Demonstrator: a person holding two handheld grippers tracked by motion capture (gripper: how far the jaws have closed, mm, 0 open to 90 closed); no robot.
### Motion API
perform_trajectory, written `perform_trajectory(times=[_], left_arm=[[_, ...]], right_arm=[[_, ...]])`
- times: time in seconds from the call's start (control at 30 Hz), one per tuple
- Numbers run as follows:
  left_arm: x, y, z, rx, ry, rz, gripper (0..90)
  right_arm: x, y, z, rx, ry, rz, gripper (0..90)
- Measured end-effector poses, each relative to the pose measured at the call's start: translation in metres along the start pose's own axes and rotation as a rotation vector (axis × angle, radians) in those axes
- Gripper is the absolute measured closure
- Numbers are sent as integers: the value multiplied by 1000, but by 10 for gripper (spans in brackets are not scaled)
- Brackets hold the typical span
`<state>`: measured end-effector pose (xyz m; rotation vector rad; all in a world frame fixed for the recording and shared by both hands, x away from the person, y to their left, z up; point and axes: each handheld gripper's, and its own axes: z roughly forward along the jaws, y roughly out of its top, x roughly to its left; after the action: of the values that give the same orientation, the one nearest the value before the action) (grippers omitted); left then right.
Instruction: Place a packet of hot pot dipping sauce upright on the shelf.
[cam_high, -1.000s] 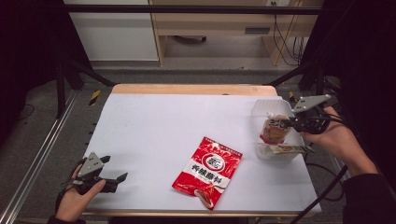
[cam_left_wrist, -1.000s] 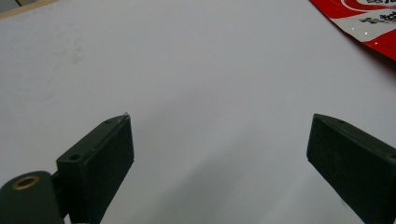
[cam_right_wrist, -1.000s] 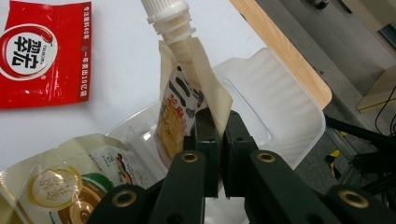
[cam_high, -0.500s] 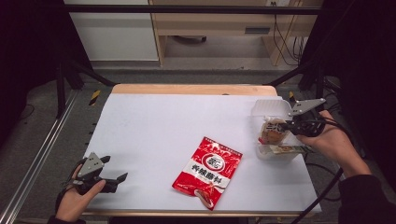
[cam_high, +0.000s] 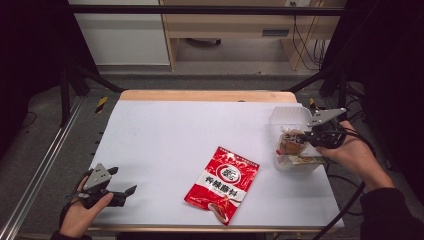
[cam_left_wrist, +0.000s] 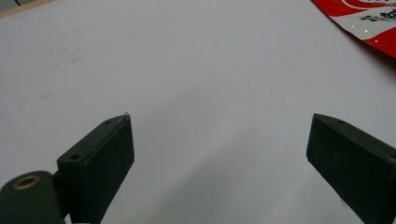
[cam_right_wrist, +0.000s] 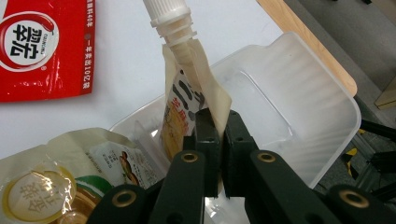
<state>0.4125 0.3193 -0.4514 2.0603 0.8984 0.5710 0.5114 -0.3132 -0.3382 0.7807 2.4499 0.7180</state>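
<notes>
Spouted pouch (cam_right_wrist: 187, 93), pinched by our right gripper (cam_right_wrist: 218, 135), points its cap away over the clear tub (cam_right_wrist: 299, 116); our left gripper (cam_high: 120, 190) rests spread, well apart.

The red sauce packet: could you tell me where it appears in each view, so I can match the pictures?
High view: the red sauce packet lies flat on the white table, centre-front.
Left gripper view: its edge cuts the top right corner.
Right gripper view: it sits top left.
Shared landmark: the white table, under the packet in all three views.
</notes>
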Motion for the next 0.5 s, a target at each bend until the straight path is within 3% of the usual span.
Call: perform_trajectory(times=[0.5], left_arm=[[-1,0,1,5,-3,3,73]], right_arm=[[2,-5,5,2,12,11,877]])
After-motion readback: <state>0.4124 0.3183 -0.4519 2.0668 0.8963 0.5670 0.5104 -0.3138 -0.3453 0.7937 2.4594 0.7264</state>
